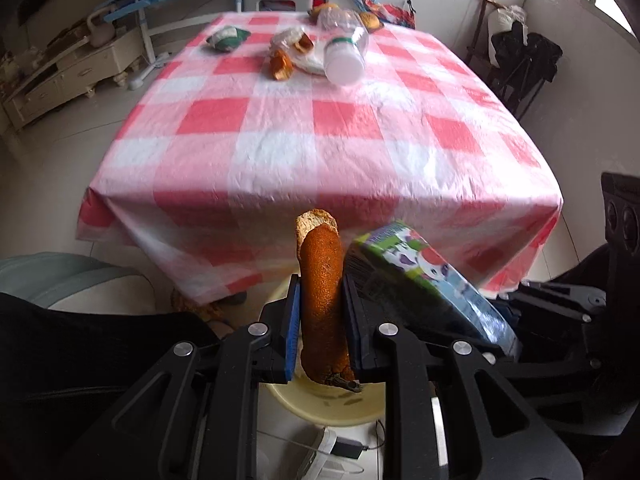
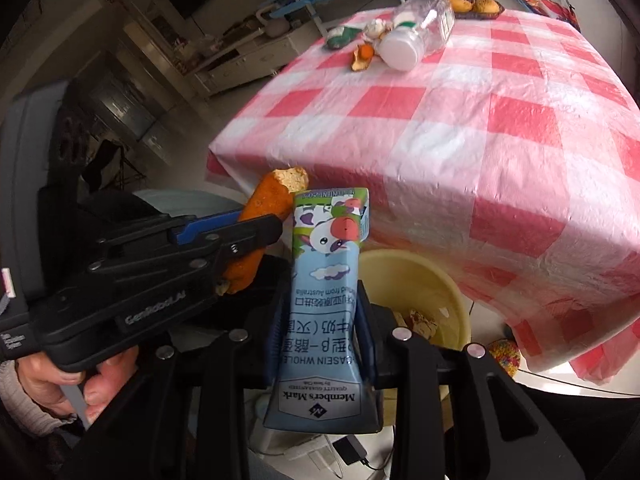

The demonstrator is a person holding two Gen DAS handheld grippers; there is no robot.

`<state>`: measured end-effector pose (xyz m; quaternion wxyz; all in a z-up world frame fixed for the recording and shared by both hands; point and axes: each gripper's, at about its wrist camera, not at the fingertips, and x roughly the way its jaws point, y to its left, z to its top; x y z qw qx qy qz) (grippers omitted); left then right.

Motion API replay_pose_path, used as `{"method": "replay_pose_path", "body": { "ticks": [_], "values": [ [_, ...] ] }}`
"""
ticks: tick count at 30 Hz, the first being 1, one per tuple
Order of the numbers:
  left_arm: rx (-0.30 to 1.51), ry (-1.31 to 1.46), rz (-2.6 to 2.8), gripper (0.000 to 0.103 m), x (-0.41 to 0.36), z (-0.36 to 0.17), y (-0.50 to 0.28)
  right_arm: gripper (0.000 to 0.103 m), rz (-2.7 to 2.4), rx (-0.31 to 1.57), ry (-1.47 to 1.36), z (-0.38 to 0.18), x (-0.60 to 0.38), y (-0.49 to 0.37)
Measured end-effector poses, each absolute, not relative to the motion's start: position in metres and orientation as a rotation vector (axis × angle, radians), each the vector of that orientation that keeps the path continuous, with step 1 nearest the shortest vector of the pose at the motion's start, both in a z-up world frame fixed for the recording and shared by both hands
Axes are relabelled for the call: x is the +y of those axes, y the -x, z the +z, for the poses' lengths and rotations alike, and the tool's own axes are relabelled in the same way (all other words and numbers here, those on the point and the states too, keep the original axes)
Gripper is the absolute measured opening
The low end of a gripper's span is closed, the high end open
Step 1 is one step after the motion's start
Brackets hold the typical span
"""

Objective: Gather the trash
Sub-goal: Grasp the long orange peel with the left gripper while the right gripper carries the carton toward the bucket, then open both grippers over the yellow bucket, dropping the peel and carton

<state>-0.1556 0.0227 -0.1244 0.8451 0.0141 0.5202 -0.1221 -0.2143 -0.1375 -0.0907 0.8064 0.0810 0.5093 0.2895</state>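
Note:
My left gripper (image 1: 320,292) is shut on a long orange peel (image 1: 322,300), held above a yellow bin (image 1: 340,408) in front of the table. It also shows in the right wrist view (image 2: 256,232). My right gripper (image 2: 320,312) is shut on a blue milk carton (image 2: 326,312), also visible in the left wrist view (image 1: 420,280). The yellow bin (image 2: 432,280) sits below it with peel scraps inside. More trash lies at the far end of the table: a clear plastic bottle (image 1: 346,50), orange peels (image 1: 280,66) and a green wrapper (image 1: 228,38).
The table has a red-and-white checked cloth (image 1: 320,128). A charger and cable (image 1: 344,448) lie on the floor by the bin. A white cabinet (image 1: 68,76) stands left, a dark chair (image 1: 524,64) right. A colourful object (image 2: 504,354) lies under the table edge.

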Motion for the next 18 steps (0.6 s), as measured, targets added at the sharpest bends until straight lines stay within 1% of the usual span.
{"method": "replay_pose_path", "body": {
  "ticks": [3,4,6,8,10,18],
  "values": [
    [1.15,-0.083,-0.268,0.024,0.016,-0.139,0.159,0.038,0.572,1.106,-0.195,-0.099,-0.144,0.209],
    [1.145,-0.102,-0.261,0.025,0.014,-0.14,0.16,0.04,0.555,1.101,-0.208,-0.099,-0.147,0.208],
    [1.122,-0.105,-0.252,0.031,0.014,-0.138,0.16,0.042,0.528,1.091,-0.241,-0.1,-0.154,0.207],
    [1.083,-0.104,-0.239,0.035,0.016,-0.132,0.16,0.042,0.503,1.074,-0.27,-0.099,-0.161,0.205],
    [1.04,-0.123,-0.221,0.038,0.016,-0.126,0.163,0.046,0.492,1.044,-0.297,-0.097,-0.167,0.207],
    [0.907,-0.162,-0.177,0.042,0.017,-0.101,0.169,0.05,0.481,0.965,-0.307,-0.086,-0.172,0.21]
  ]
}}
